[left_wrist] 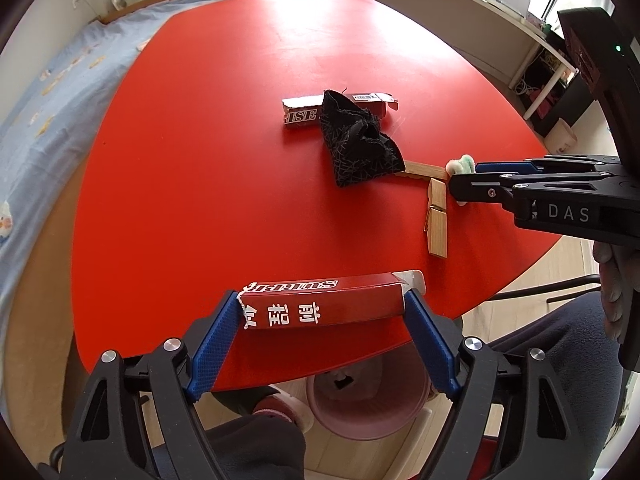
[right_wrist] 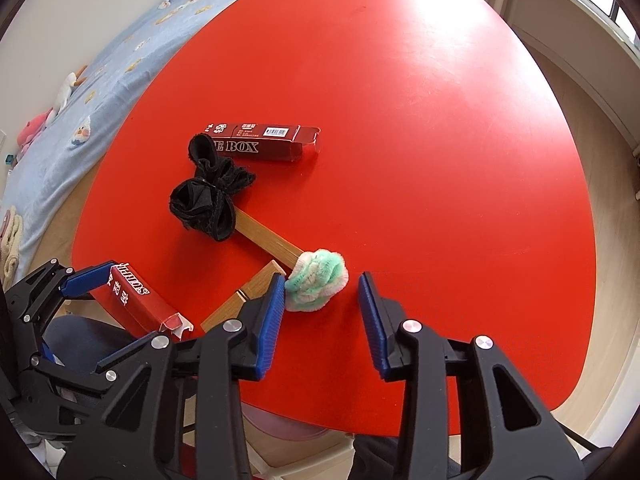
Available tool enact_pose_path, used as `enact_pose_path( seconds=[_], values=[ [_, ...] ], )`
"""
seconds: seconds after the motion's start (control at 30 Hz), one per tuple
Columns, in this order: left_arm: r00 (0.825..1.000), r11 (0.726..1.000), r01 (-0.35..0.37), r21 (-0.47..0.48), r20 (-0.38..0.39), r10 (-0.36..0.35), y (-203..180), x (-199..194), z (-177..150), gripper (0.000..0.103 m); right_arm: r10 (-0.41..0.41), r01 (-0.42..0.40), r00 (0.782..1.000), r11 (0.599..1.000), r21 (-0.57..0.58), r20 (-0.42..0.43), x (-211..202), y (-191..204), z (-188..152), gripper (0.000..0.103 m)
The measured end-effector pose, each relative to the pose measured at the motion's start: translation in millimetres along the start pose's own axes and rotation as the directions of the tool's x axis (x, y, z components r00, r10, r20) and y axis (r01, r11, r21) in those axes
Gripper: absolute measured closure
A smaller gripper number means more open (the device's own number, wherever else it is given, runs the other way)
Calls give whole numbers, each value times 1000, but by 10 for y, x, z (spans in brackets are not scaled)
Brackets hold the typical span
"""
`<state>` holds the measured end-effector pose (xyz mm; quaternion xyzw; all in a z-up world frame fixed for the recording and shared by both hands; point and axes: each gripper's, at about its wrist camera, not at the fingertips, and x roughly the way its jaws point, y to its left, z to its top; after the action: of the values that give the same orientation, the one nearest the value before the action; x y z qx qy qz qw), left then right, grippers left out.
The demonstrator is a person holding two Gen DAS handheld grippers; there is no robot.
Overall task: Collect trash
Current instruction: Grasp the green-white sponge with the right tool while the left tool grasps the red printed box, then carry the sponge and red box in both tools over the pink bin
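Observation:
A red carton (left_wrist: 320, 306) with white lettering and a torn end lies at the near edge of the red table (left_wrist: 240, 180). My left gripper (left_wrist: 322, 304) is shut on it, one blue pad against each end; the right wrist view shows the same carton (right_wrist: 136, 300) in that gripper (right_wrist: 128, 304). A fluffy green and white ball (right_wrist: 316, 284) sits between the fingers of my right gripper (right_wrist: 321, 278), which is open. Its left pad touches the ball and the right pad stands clear. In the left wrist view the ball (left_wrist: 460, 165) peeks above that gripper (left_wrist: 454, 184).
A second red box (right_wrist: 264, 142) lies mid-table under a crumpled black cloth (right_wrist: 208, 200). Two wooden clothespins (right_wrist: 272, 242) (left_wrist: 438, 220) lie beside the ball. A pink bin (left_wrist: 360, 404) stands under the near table edge. A bed (left_wrist: 48, 100) runs along the left.

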<state>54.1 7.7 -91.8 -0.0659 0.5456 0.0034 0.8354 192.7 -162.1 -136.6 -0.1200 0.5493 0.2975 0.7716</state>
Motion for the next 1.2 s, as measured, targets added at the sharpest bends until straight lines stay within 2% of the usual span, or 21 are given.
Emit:
enact_pose_path(
  seconds=[0.07,0.17,0.8,1.2],
  values=[
    [1000,1000,3,3,3,-3,-7,-5,-6,25,-5,5,1000,1000,-3,0,-6,-10,-11,79],
    [1000,1000,7,3,9,-7,-4,-15,-2,26,-4,4,1000,1000,-5,3,-13,-8,-22,81],
    [997,1000,17,12,71,-17,23,-249,21,26,-2,3,997,1000,-6,75,-321,31,-63,81],
    [985,998,50,43,161,-56,19,-717,-75,26,29,-22,986,999,-39,163,-864,140,-402,81]
  ],
)
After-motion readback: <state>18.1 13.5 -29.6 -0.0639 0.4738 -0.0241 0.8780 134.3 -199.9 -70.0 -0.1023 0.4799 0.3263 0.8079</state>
